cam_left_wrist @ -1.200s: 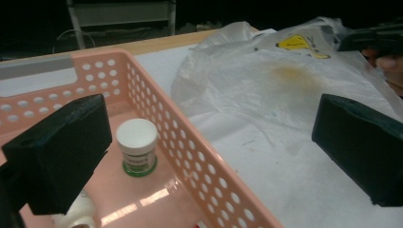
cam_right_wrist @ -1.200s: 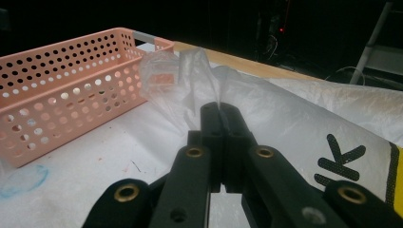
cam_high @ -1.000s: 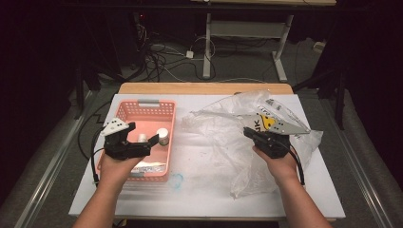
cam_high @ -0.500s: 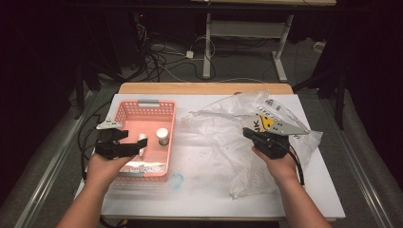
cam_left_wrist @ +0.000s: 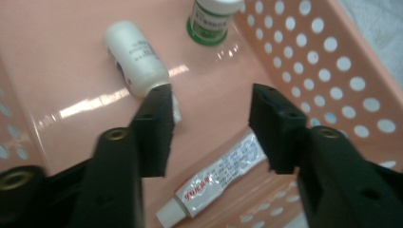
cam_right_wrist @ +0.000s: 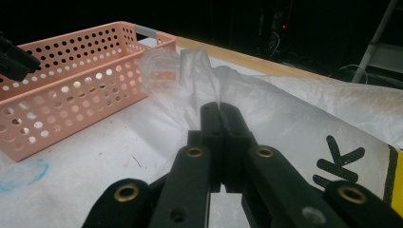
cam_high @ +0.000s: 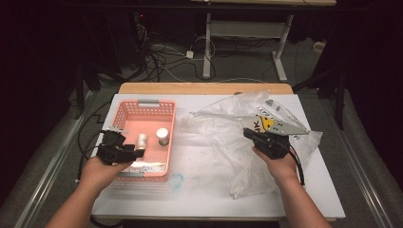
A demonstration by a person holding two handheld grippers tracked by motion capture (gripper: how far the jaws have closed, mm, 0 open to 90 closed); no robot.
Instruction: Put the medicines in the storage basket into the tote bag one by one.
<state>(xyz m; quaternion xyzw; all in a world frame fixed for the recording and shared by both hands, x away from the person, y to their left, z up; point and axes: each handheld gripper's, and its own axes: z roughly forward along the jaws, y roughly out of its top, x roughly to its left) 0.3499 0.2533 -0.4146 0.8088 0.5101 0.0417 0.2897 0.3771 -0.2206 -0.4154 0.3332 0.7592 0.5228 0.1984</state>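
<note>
Pink basket (cam_high: 124,114) under left gripper (cam_left_wrist: 211,123) (fingers closing, empty); right gripper (cam_right_wrist: 220,111) pinches bag (cam_right_wrist: 294,114).

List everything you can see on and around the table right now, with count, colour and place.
basket: 1, pink, perforated, table's left part
white bottle: 1, white, lying in the basket
green-label bottle: 1, white cap, upright in the basket
tube: 1, white with red print, lying in the basket
plastic bag: 1, clear, crumpled, table's right part
table: 1, white
left gripper: 1, black, over the basket, jaws just closing, nothing gripped
right gripper: 1, black, shut on the plastic bag
</note>
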